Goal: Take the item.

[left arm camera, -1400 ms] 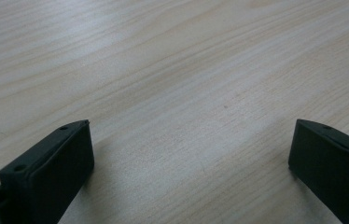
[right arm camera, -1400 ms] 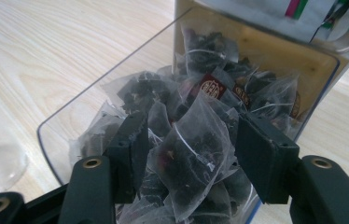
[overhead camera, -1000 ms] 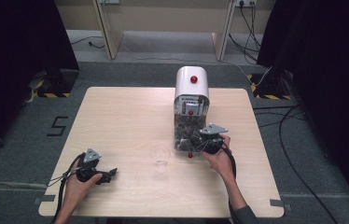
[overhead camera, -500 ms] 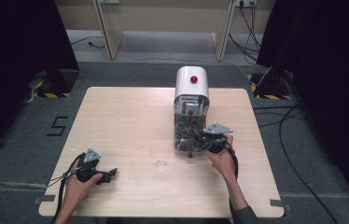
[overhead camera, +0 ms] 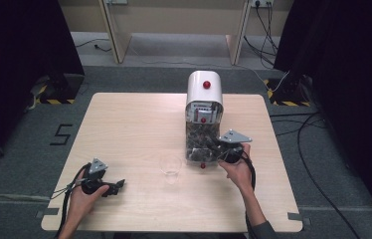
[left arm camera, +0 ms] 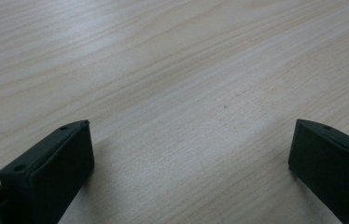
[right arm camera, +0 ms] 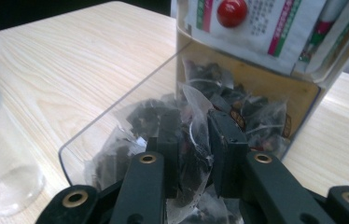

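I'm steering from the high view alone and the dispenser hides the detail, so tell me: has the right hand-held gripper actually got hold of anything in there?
Observer: Yes. In the right gripper view the right hand-held gripper is shut on a clear tea bag in the dispenser tray.
Operator: One bag, or a clump?
Observer: I cannot tell; several dark-filled bags are piled close around it.
Operator: And the left one, is it ready?
Observer: The left hand-held gripper is open, its jaws wide apart over bare table.
Operator: Where's the cup from the right side?
Observer: The clear cup stands empty at that view's left edge, apart from the tray.
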The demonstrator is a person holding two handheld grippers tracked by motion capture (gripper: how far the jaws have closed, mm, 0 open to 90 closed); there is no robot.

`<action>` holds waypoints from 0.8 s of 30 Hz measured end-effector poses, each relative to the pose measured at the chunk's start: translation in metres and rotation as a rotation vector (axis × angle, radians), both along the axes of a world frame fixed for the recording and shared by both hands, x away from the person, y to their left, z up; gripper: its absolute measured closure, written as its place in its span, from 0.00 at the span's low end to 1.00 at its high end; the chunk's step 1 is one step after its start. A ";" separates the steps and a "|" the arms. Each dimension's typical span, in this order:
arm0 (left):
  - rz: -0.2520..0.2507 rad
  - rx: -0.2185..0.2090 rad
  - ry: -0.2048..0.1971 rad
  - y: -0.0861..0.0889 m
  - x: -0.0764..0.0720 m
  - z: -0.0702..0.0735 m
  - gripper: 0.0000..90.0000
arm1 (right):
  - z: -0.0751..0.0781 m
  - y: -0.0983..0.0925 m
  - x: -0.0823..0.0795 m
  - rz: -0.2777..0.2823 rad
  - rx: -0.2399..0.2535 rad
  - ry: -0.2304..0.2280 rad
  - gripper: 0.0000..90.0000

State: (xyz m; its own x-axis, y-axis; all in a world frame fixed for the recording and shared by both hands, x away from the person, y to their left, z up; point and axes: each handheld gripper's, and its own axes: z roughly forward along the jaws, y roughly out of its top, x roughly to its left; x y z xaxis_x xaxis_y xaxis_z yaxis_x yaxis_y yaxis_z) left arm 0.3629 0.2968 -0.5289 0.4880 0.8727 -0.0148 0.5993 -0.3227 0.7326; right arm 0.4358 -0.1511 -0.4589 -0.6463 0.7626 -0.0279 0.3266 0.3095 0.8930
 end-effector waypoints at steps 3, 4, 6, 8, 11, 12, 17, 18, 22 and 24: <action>0.000 0.000 0.000 0.000 0.000 0.000 0.00 | 0.003 0.002 -0.003 0.009 0.004 -0.009 0.85; 0.000 0.000 0.000 0.000 0.000 0.000 0.00 | 0.004 0.003 -0.004 0.010 0.006 -0.014 0.85; 0.000 0.000 0.000 0.000 0.000 0.000 0.00 | 0.007 0.003 -0.005 0.014 0.010 -0.020 0.85; 0.000 0.000 0.000 0.000 0.000 0.000 0.00 | 0.008 0.004 -0.006 0.019 0.012 -0.024 0.85; 0.000 0.000 0.000 0.000 0.000 0.000 0.00 | 0.010 0.004 -0.007 0.021 0.018 -0.029 0.85; 0.000 0.000 0.000 0.000 0.000 0.000 0.00 | 0.010 0.005 -0.007 0.024 0.020 -0.031 0.85; 0.000 0.000 0.000 0.000 0.000 0.000 0.00 | 0.014 0.008 -0.011 0.038 0.027 -0.040 0.85; 0.000 0.000 0.000 0.000 0.000 0.000 0.00 | 0.015 0.009 -0.012 0.040 0.030 -0.042 0.85; 0.000 0.000 0.000 0.000 0.000 0.000 0.00 | 0.018 0.013 -0.015 0.057 0.033 -0.055 0.85; 0.000 0.000 0.000 0.000 0.000 0.000 0.00 | 0.020 0.015 -0.017 0.065 0.037 -0.061 0.85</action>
State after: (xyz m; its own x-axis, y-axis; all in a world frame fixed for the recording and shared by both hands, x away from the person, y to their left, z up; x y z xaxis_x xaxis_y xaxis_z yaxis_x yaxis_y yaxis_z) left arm 0.3629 0.2968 -0.5289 0.4878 0.8728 -0.0150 0.5994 -0.3224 0.7326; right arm 0.4184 -0.1365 -0.4391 -0.6927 0.7201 -0.0416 0.2512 0.2949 0.9219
